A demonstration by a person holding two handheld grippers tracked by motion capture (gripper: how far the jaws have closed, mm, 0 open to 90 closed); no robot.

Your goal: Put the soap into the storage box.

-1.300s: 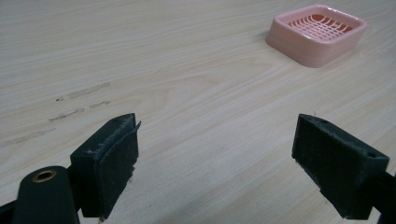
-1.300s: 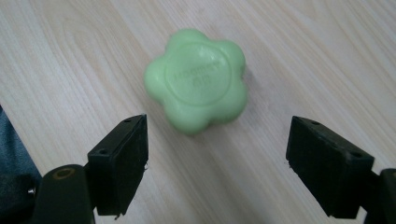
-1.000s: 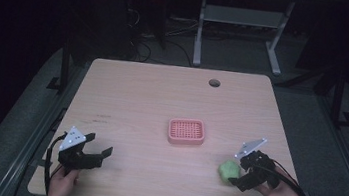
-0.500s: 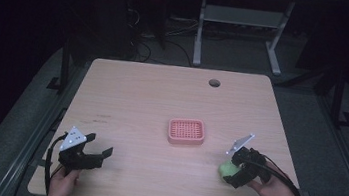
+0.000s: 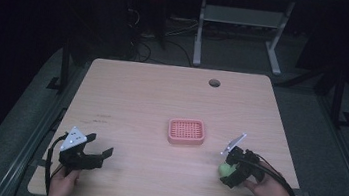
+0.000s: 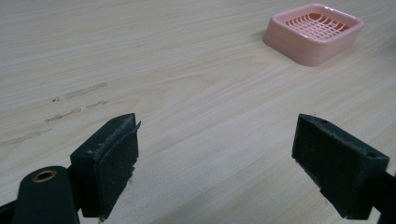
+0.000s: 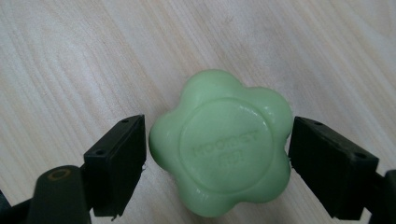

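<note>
A pale green flower-shaped soap lies on the wooden table at the front right, also seen from above as the soap. My right gripper points down over it, one jaw pressed to each side, and the soap still rests on the wood; the right gripper is held by a hand. A pink slotted soap dish sits empty at mid-table, and the dish lies far ahead of the left jaws. My left gripper stands open over bare wood; the left gripper is at the front left.
A round cable hole lies near the table's far edge. Faint scuff marks streak the wood ahead of the left jaws. A metal stand and cables lie on the dark floor beyond the table.
My right gripper has shifted left and tipped down over the soap, and its jaws now bracket it. The soap, the dish and the left gripper have stayed put.
</note>
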